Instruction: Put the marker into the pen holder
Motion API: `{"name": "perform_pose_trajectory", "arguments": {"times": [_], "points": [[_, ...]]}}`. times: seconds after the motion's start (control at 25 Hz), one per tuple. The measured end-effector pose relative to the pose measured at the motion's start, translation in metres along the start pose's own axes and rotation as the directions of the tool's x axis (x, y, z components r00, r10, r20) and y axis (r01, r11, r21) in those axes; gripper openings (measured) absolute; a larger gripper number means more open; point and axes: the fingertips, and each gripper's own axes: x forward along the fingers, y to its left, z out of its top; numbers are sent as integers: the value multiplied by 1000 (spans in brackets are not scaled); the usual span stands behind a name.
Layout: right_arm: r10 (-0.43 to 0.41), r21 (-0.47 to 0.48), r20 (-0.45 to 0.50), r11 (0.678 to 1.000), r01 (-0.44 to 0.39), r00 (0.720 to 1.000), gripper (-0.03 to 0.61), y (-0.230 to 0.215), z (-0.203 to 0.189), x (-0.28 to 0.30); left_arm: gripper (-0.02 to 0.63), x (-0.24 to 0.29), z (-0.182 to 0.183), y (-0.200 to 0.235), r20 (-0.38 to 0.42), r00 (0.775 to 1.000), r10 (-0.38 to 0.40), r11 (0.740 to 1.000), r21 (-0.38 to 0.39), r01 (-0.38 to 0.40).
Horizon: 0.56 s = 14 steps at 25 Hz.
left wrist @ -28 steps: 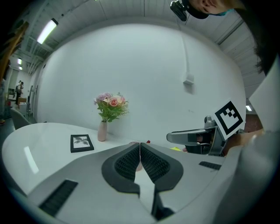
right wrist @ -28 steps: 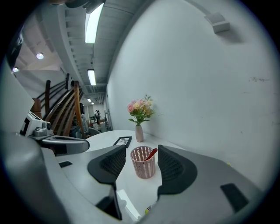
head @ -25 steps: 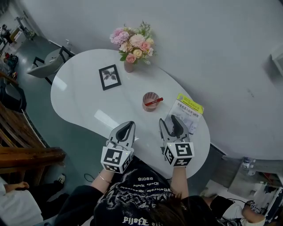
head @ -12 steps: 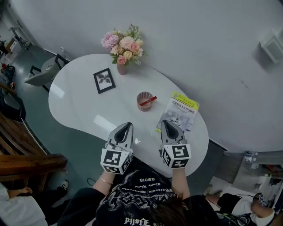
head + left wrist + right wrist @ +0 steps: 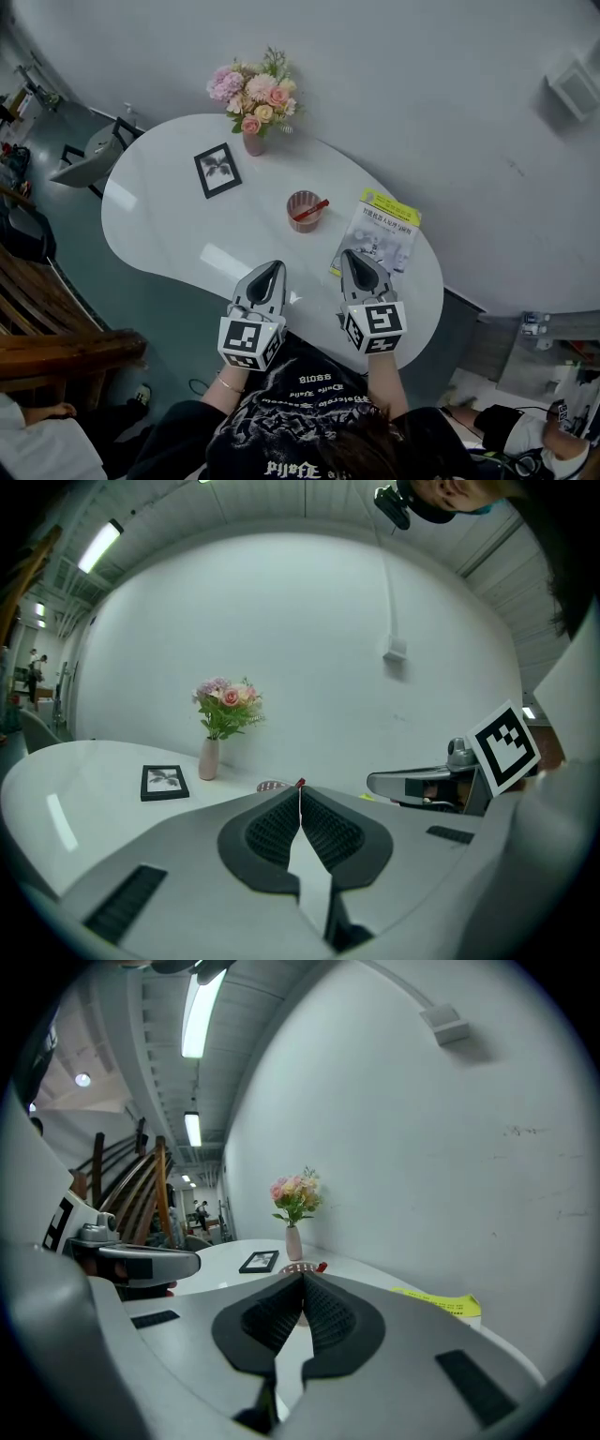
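Marker place: the marker (image 5: 310, 210) sits in the holder (image 5: 293, 218), a little above the middle of the head view on the white table (image 5: 169, 216). No gripper touches it.
Marker axis: its long axis runs diagonally in the head view, from lower left inside the holder to upper right.
Marker pointing: the red upper end sticks out over the rim toward the upper right, roughly at the booklet (image 5: 380, 234). The lower end is hidden in the holder.
Marker tilt: it leans rather than stands upright, probably because the holder is wide and low, so the shaft rests against the rim.
Left gripper: the left gripper (image 5: 272, 266) is at lower centre-left of the head view, at the table's near edge. Its pads are pressed together with nothing between them.
Right gripper: the right gripper (image 5: 353, 254) is at lower centre-right, its tip close to the booklet's near corner. Its pads are pressed together and hold nothing.
Why held so: both point up the frame toward the holder but are well apart from it. With the marker in the holder, this reads as a resting pose and the task looks done.
Holder place: it stands clear in the middle of the table, between the frame (image 5: 217, 170) at upper left and the booklet at right. That probably gives open reach from the near side.
Other things: the flowers (image 5: 251, 94) stand at the far edge, near the top of the frame, out of the way.
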Motion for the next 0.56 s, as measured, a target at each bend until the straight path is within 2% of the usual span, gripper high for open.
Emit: {"name": "perform_pose_trajectory", "arguments": {"times": [0.56], "points": [[1, -9, 39, 1000, -1, 999, 28, 2, 2, -7, 25, -1, 2, 3, 10, 1000, 9, 1000, 7, -9]]}}
